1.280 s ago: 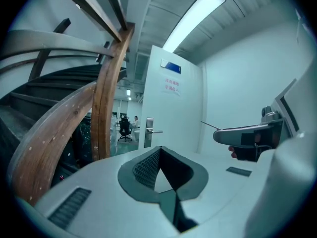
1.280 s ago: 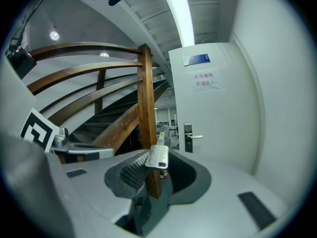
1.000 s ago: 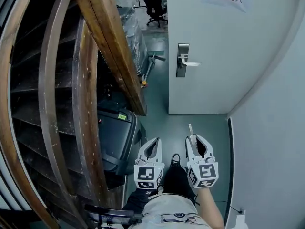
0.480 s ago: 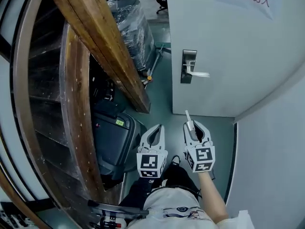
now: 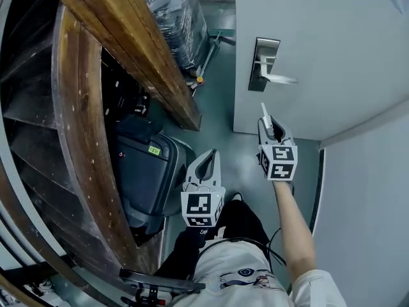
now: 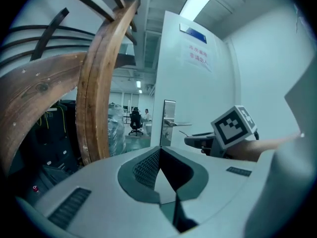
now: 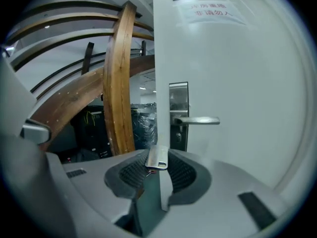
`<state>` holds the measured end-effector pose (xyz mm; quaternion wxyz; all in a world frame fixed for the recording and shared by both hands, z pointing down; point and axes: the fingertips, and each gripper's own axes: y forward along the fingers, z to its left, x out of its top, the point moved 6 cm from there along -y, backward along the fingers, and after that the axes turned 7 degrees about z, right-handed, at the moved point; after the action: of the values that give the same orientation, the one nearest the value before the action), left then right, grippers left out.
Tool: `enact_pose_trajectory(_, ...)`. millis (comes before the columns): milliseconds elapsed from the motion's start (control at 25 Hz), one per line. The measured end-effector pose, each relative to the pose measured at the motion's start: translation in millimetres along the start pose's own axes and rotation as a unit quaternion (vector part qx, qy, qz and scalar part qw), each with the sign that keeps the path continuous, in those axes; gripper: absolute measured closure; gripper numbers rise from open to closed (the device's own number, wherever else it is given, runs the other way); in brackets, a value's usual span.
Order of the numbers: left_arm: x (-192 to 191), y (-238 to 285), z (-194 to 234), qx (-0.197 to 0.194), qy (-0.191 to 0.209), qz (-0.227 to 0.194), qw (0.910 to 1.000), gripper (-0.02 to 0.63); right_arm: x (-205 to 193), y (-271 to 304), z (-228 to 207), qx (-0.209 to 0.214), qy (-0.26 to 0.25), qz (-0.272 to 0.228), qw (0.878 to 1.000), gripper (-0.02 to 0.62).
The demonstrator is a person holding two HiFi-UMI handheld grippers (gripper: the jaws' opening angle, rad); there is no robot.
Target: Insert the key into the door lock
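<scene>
At the white door (image 5: pixel 339 50), head view:
- right gripper (image 5: pixel 266 124) is held out on a bare forearm (image 5: pixel 291 215) toward the door's edge, jaws closed on the key (image 5: pixel 264 112).
- key blade sticks out past the jaw tips, pointing up at the door lock (image 5: pixel 262 63); its tip is near the steel lever handle (image 5: pixel 283 78), just below it and apart from it.

Right gripper view:
- key (image 7: pixel 158 157) sits pinched between the ribbed pads, a flat metal tab tilted slightly left.
- door lock (image 7: pixel 179 112) stands upright just above it, with the lever handle (image 7: pixel 199 120) running off to the right.
- key is clear of the lock plate.
- a paper notice (image 7: pixel 210 10) with red print is stuck high on the door.

Left gripper (image 5: pixel 209 160) hangs lower and further back, over the green floor (image 5: pixel 217 110). Left gripper view shows its jaws brought together at the tips with nothing between them (image 6: pixel 160 149).

To the left, a curved wooden stair beam (image 5: pixel 137 50) runs beside the door, with a dark suitcase (image 5: pixel 144 174) under it.
</scene>
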<state>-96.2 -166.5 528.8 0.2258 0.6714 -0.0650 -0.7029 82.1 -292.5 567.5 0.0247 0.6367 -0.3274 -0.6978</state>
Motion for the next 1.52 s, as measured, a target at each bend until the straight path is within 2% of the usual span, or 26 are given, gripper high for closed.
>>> enact_pose_trajectory(400, -56, 34, 40, 0.006, -0.006, 0.010, 0.9999, 0.601, 3, 97, -36, -0.034, -0.009, 0.001, 0.999, 0.474)
enact_pose_trajectory(800, -60, 57, 61, 0.010, -0.013, 0.016, 0.9997, 0.601, 2, 124, -49, -0.051, -0.008, 0.006, 0.999, 0.474)
enact_pose_trajectory(1120, -60, 67, 66, 0.006, -0.011, 0.023, 0.9997, 0.601, 3, 134, -54, -0.048, 0.003, 0.013, 0.999, 0.474)
enact_pose_trajectory(1280, -58, 69, 67, 0.005, -0.013, 0.027, 0.9995, 0.601, 7, 135, -49, -0.064, 0.031, 0.024, 0.997, 0.474)
enact_pose_trajectory(1520, -55, 71, 69, 0.006, -0.012, 0.029, 0.9995, 0.601, 23, 155, -45, -0.131, 0.092, 0.015, 0.987, 0.474)
